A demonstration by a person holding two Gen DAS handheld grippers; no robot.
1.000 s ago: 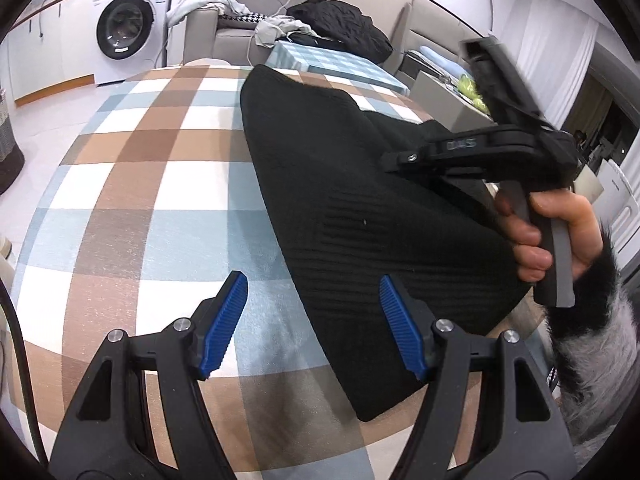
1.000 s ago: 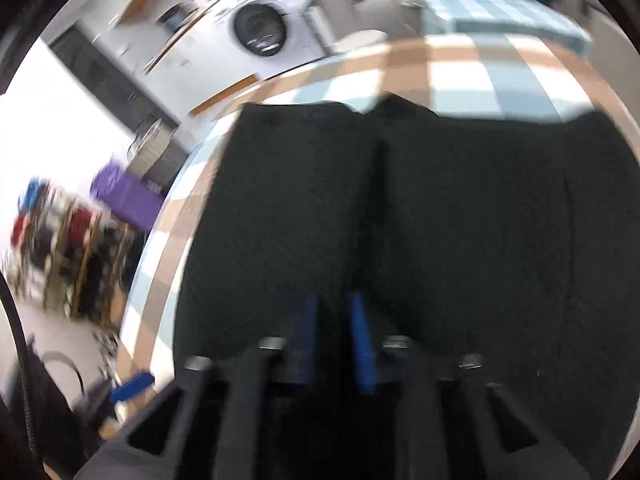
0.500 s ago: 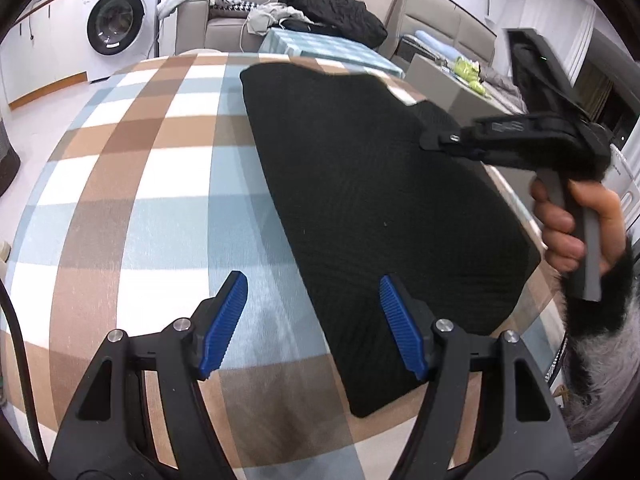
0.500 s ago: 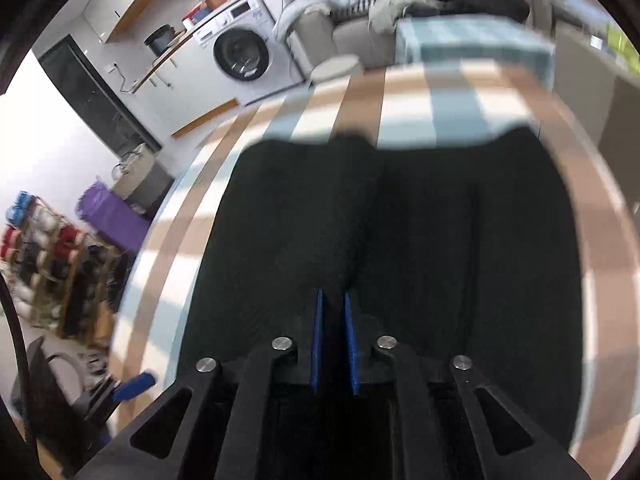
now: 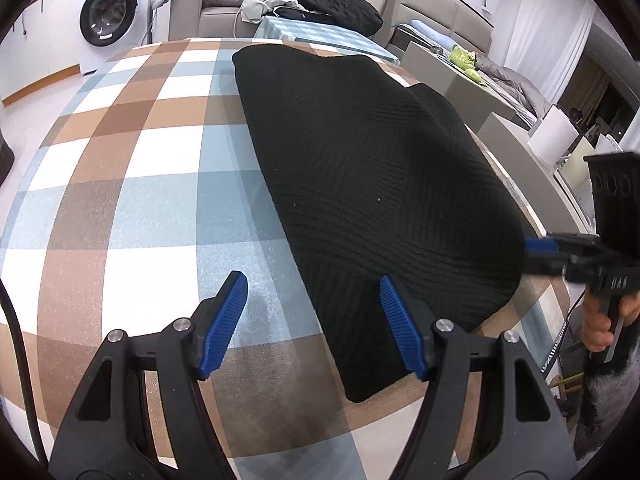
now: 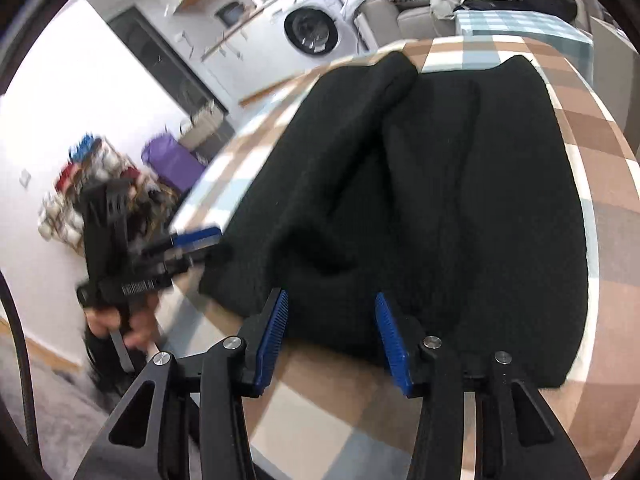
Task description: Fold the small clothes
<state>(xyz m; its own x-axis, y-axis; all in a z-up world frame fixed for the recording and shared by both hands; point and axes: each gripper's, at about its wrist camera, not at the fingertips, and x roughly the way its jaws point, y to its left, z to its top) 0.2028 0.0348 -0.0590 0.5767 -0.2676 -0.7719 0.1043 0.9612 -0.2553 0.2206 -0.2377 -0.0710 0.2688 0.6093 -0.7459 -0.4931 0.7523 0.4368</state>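
The left gripper [image 5: 312, 322] stands wide open with nothing between its blue pads [image 5: 224, 322]; the black garment [image 5: 376, 208] lies flat on the checked tabletop [image 5: 120, 200], ahead and to its right, its near edge under the right pad; the right gripper [image 6: 330, 338] is also spread open and empty, the garment's near hem just ahead of its tips; a washer [image 5: 108, 20] stands far ahead, left.

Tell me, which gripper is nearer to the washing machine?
Left. The left gripper hovers at the table's side facing the washing machine; the right gripper is at the opposite side, beyond the black garment.
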